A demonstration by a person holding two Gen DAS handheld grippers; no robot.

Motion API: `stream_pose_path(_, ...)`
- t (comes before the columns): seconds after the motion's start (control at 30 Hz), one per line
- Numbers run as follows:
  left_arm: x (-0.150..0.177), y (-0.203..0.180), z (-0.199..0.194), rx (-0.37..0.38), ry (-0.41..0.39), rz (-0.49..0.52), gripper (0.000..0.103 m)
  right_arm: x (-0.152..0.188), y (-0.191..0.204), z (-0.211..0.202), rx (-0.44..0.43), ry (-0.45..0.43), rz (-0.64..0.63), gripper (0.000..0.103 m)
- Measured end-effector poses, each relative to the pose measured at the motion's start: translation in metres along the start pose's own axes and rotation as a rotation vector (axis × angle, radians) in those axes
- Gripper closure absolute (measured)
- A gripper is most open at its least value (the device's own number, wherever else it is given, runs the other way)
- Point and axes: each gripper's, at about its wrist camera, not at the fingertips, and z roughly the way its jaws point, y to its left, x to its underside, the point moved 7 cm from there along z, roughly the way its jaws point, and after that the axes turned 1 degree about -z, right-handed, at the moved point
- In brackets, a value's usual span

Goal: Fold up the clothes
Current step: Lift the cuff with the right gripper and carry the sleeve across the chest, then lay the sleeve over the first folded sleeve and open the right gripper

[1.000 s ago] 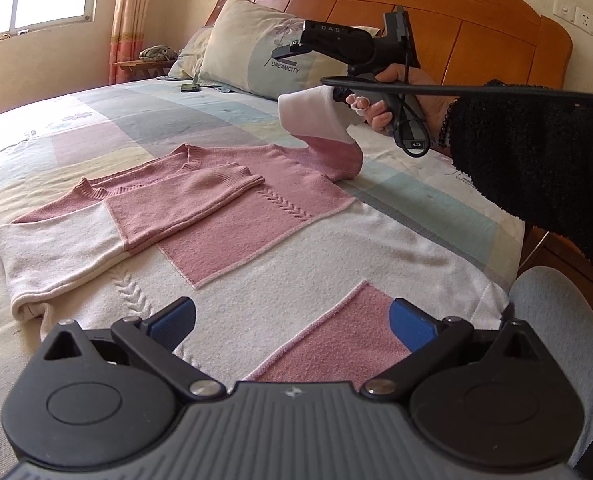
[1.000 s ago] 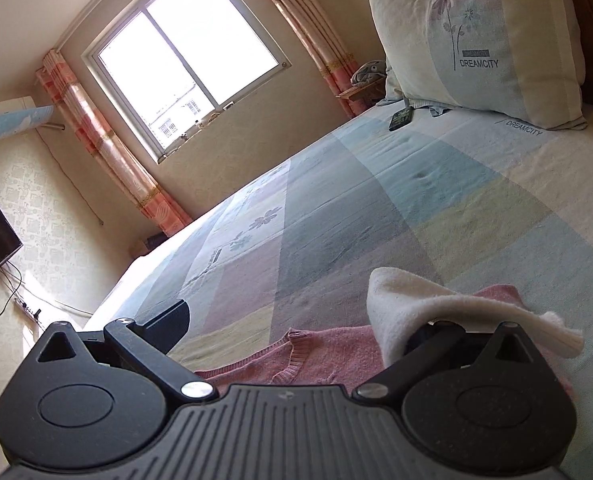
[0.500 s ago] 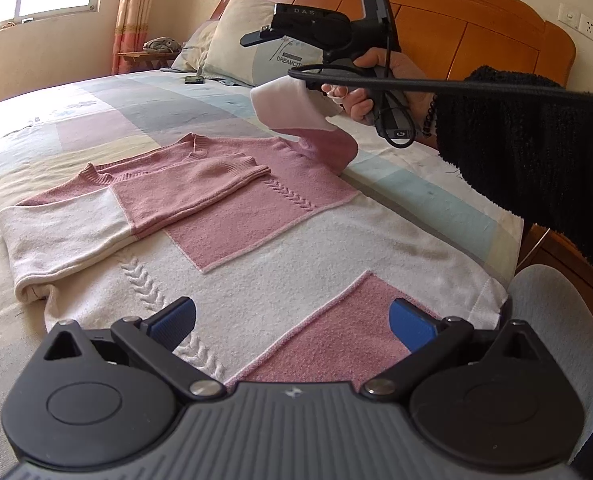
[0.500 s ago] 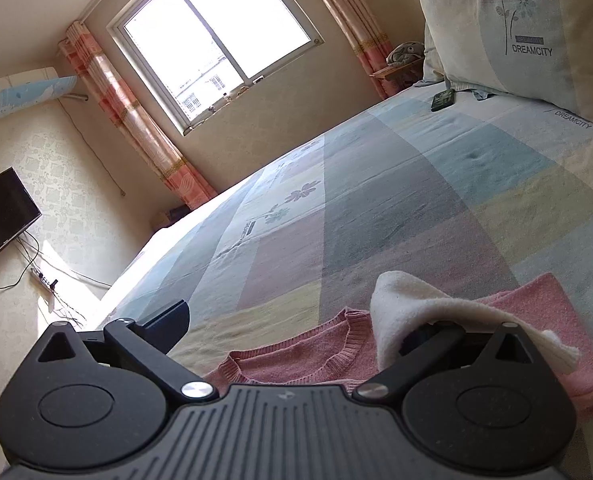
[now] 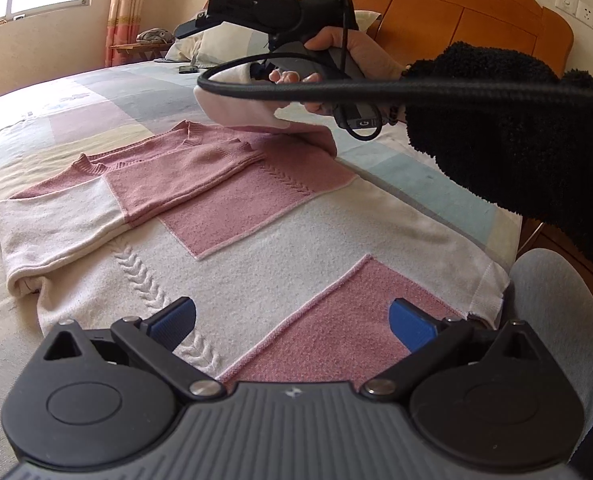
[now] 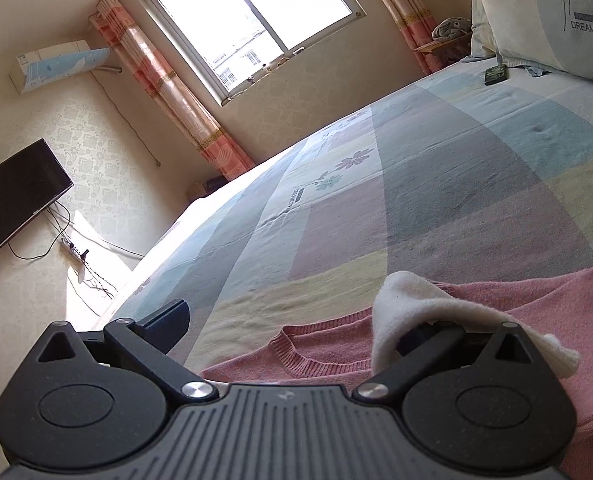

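A pink and cream knit sweater [image 5: 256,240] lies flat on the bed, its left sleeve [image 5: 96,216] folded across the chest. My left gripper [image 5: 292,316] hovers open over the hem, holding nothing. A hand holds my right gripper [image 5: 256,4] above the sweater's far shoulder. Its jaws stand wide apart in the right wrist view, where the right gripper [image 6: 292,320] has the cream cuff of the other sleeve [image 6: 408,296] draped over its right finger, which is hidden. That sleeve [image 5: 240,108] hangs lifted off the bed, above the neckline [image 6: 296,344].
The patchwork bedsheet [image 6: 436,184] stretches away toward the window. Pillows [image 6: 556,20] and a small dark device [image 6: 496,74] lie near the wooden headboard [image 5: 456,20]. A black fuzzy sleeve [image 5: 516,136] and a cable [image 5: 376,90] cross the left wrist view. A grey-clad knee [image 5: 556,300] is at right.
The right gripper has carried the lifted sleeve leftward over the sweater's shoulder toward the neckline. The left gripper has stayed open over the hem.
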Motion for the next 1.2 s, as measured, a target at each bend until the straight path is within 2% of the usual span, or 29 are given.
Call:
stream_pose_path(0.27, 0.004, -0.001, 0.007, 0.006, 0.024, -0.001, 0.001, 0.033, 0.022, 0.033, -0.016, 0.066, -0.048, 0.000)
stream_pose_path(0.63, 0.006, -0.002, 0.016, 0.005, 0.061, 0.007, 0.001, 0.079, 0.027, 0.072, 0.083, 0.197, -0.199, 0.000)
stream_pose_path(0.83, 0.006, 0.006, 0.015, -0.002, 0.067, 0.007, 0.001, 0.104, 0.016, 0.081, 0.109, 0.285, -0.187, 0.000)
stream_pose_path(0.97, 0.004, 0.011, 0.011, 0.012, 0.056, 0.013, 0.001, 0.104, 0.006, 0.065, 0.098, 0.279, -0.140, 0.000)
stream_pose_path(1.07, 0.003, 0.011, 0.010, 0.013, 0.051, 0.016, 0.001, 0.096, -0.006, 0.048, 0.106, 0.230, -0.067, 0.000)
stream_pose_path(1.2, 0.005, 0.008, 0.011, 0.018, 0.048, 0.021, 0.001, 0.082, -0.008, 0.045, 0.088, 0.165, 0.005, 0.000)
